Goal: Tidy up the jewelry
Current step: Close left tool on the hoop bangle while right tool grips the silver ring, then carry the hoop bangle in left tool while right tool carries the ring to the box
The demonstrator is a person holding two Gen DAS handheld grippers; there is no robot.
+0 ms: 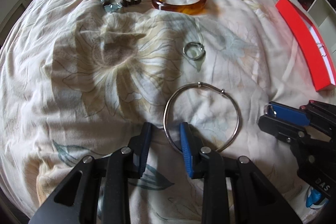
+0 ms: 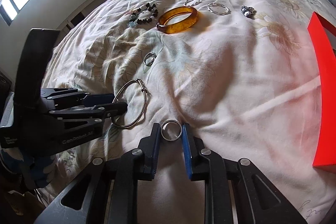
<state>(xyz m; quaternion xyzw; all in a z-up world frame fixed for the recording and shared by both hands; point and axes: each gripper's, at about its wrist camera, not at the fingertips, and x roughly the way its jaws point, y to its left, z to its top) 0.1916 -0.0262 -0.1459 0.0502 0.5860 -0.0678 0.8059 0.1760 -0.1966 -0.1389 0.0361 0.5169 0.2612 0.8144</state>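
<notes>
Item: thin silver bangle on the bed, its near rim between my open left hand-held gripper; right hand-held gripper open around a silver ring; I judged slow, level closing best, lest either slip.

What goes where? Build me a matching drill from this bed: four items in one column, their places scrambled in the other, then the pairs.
1. amber translucent bangle
2. thin silver wire bangle
3. plain silver band ring
4. flat red box

A. between the right gripper's fingertips
B. right edge of the floral bedspread
C. far row, beside the dark bead bracelet
D. rim crossing between the left gripper's open fingers

Pairs: 1-C, 2-D, 3-A, 4-B
</notes>
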